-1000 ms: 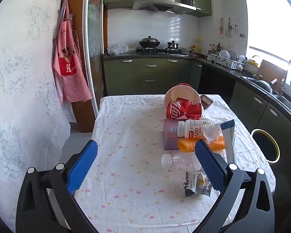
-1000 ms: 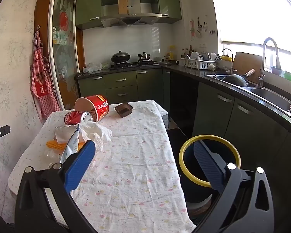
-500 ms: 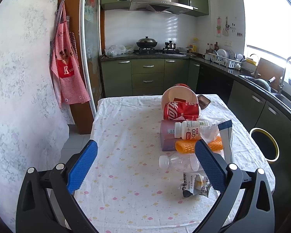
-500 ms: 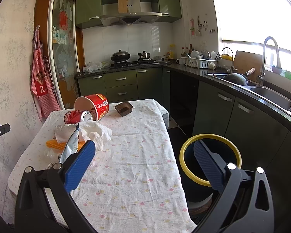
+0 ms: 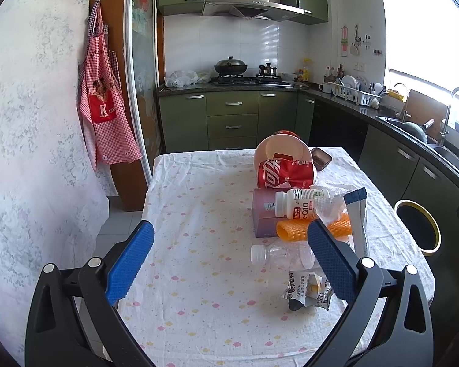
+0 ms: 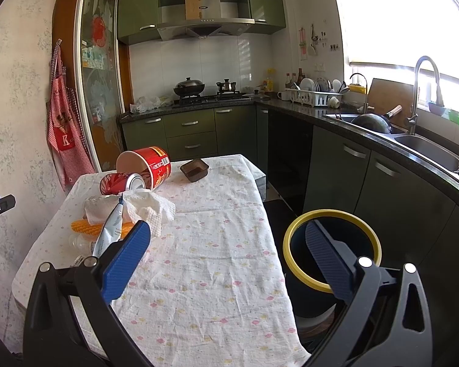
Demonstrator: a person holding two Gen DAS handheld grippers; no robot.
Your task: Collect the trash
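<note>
Trash lies in a pile on the table's right half in the left wrist view: a tipped red paper bucket (image 5: pixel 283 153), a red cola can (image 5: pixel 283 176), a purple box (image 5: pixel 263 214), a white pill bottle (image 5: pixel 296 204), an orange mesh sleeve (image 5: pixel 293 231), a clear plastic bottle (image 5: pixel 281 255), a crumpled wrapper (image 5: pixel 309 290). The yellow-rimmed bin (image 6: pixel 332 250) stands on the floor right of the table. My left gripper (image 5: pixel 229 257) is open and empty above the near table edge. My right gripper (image 6: pixel 228 250) is open and empty, between the table and the bin.
The table (image 6: pixel 217 244) has a white dotted cloth. A brown tray (image 6: pixel 194 168) sits at its far end. White tissue (image 6: pixel 143 205) and a blue-white pouch (image 6: pixel 110 232) lie in the pile. Green cabinets and a sink counter (image 6: pixel 382 140) run along the right.
The left wrist view has shifted a little, so the trash pile sits slightly lower and to the left. The right gripper has barely moved. Both stay open.
</note>
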